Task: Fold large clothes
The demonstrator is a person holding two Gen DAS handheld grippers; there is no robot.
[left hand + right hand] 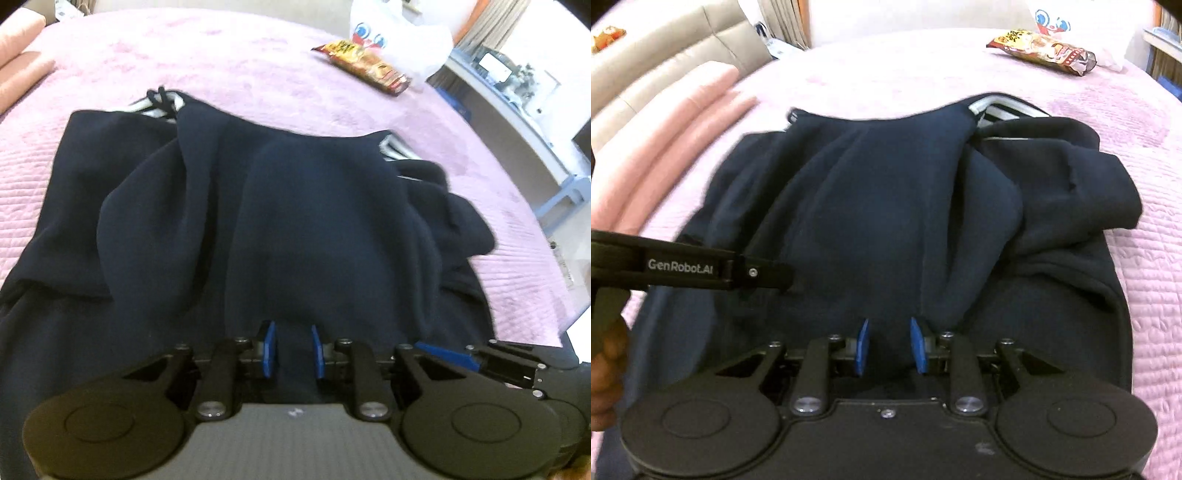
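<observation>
step: carrying a fold of the navy garment (303, 221) away from me, toward its far edge on the pink bedspread (221, 66). Both hands need to travel together so the fold line stays straight.
left gripper (294, 349): my jaws sit narrow w/ dark cloth bunched between the blue pads (270, 347). Looks like a pinch, tho blur keeps me from being sure the pads press hard.
right gripper (891, 345): same story, narrow gap, navy fabric between the pads and draping up from them.
how to do it well: keep both grips level and at equal height, lay the lifted edge down square on the layer below, don't let go till the cloth rests flat. The bunched flap on the right side (1071, 192) prob needs smoothing after.
garment: navy, thick and soft like fleece, wrinkled, lifted in the middle; lower layer lies flat on the bed. White stripes (997, 107) and a dark drawstring (162, 99) show at the far edge.
where: centre of the bed, right in front of both grippers.
other stuff: snack bag (365, 66) and white plastic bag (402, 37) at the far end, well apart from the garment, no obstacle.
</observation>
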